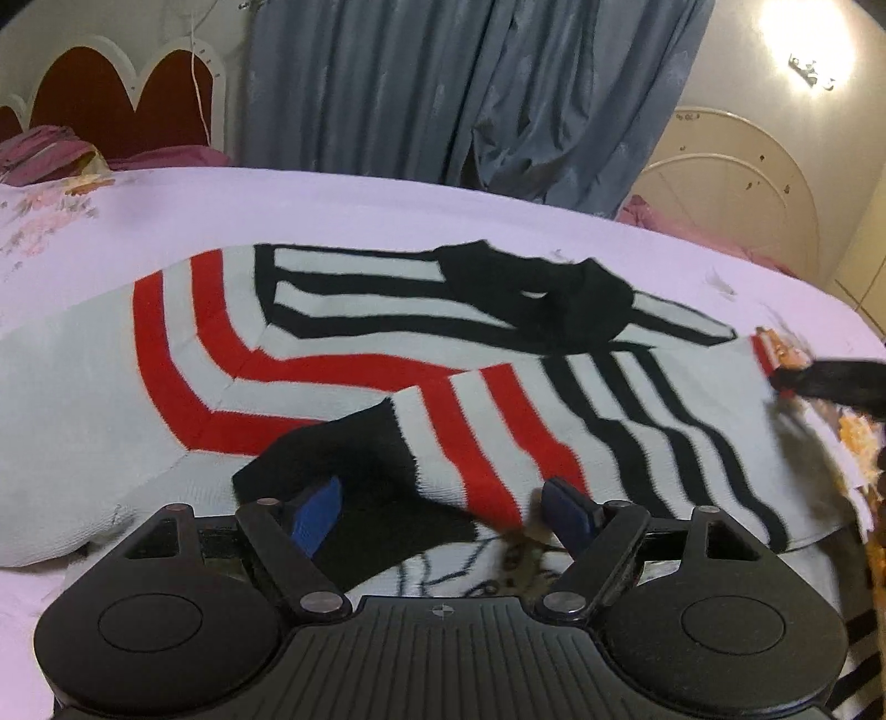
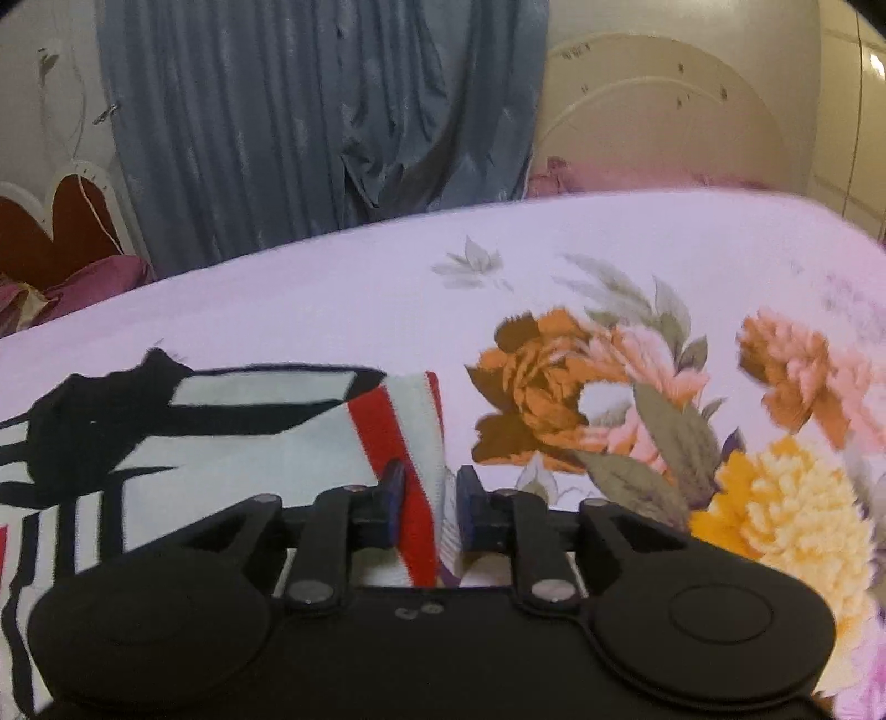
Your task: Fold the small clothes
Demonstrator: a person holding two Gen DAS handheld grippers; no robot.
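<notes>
Across the middle of the left wrist view a pale lilac bedsheet covers a bed, w/ a faded flower print at far left. In the right wrist view the sheet carries big orange, pink & yellow blooms at center right and lower right. Blue-grey curtains hang behind the bed, top center in both views. Upper left: a white scalloped headboard w/ dark red panels, and crumpled maroon bedding below it. Upper right: a cream arched panel, w/ a bright lamp glare above it.

The small sweater lies flat on the sheet, mid-frame in the left view: light grey knit, red & black stripes, black collar toward upper center. One sleeve w/ a black cuff is folded over the body at lower center.

Left gripper, bottom center of its view: blue pads well apart, the black cuff lying between them, not pinched.

Right gripper, bottom center of its view: fingers drawn close together, w/ the sweater's red-striped edge between them. Can't tell if the pads actually press on it; a slim gap shows at the right pad. It also appears at the right edge of the left view, at the sweater's far corner.
</notes>
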